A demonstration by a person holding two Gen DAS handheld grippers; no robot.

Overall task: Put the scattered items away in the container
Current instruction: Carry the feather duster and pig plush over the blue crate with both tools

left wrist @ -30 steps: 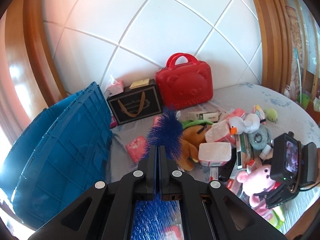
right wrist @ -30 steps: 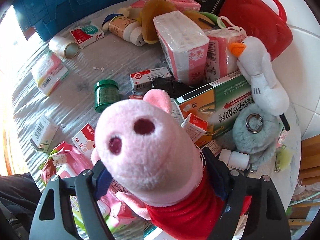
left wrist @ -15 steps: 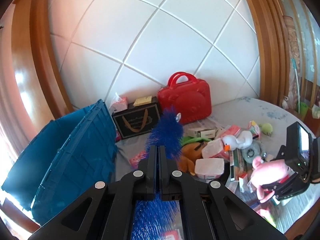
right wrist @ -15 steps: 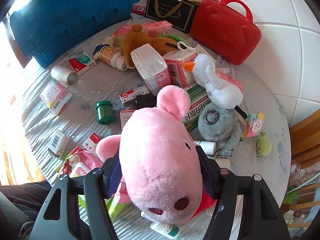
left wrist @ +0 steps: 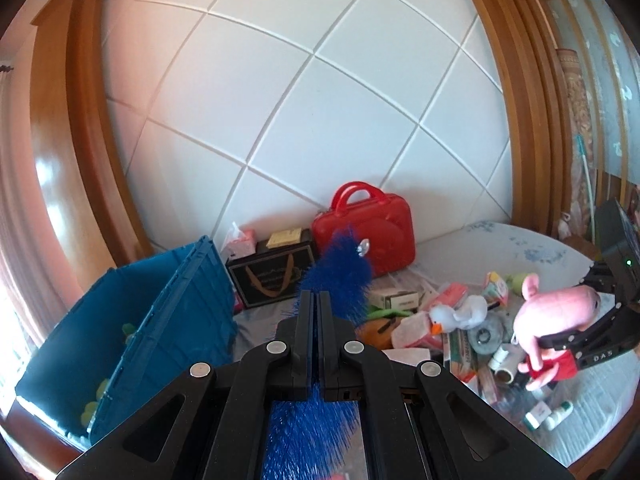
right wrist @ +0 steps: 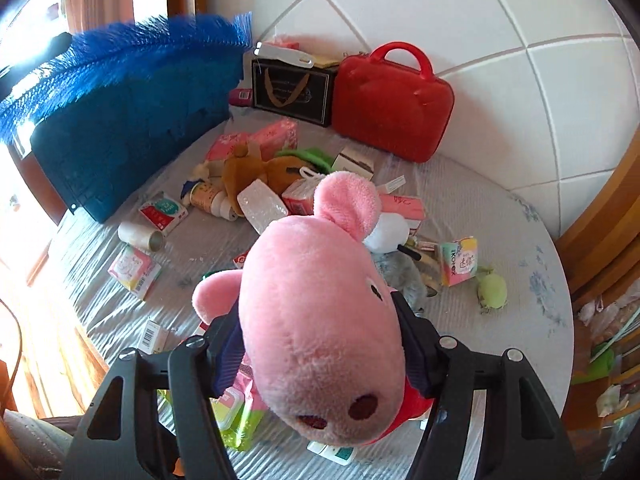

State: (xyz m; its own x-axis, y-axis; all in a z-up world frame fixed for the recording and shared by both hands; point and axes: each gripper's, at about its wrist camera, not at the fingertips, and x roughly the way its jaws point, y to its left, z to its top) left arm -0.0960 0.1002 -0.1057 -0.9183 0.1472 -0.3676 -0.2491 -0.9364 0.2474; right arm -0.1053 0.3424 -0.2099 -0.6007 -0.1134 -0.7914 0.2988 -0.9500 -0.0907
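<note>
Right tongs (right wrist: 320, 356) grip a pink pig (right wrist: 320, 320) above the worktop (right wrist: 480, 340), right of the blue crate (left wrist: 132, 344); its body is hidden. Left tongs (left wrist: 316, 320) are clenched on a blue brush (left wrist: 340, 276), its lower end cut off.

Pink pig plush (right wrist: 320, 320) blocks table (right wrist: 500, 320) centre in right wrist view; its body hidden behind head. Blue bristly item (left wrist: 340, 276) cut off at bottom edge. Blue crate (left wrist: 132, 320) contents mostly hidden. Box labels illegible.

Pink plush pig (right wrist: 320, 320), blue crate (left wrist: 132, 340)
</note>
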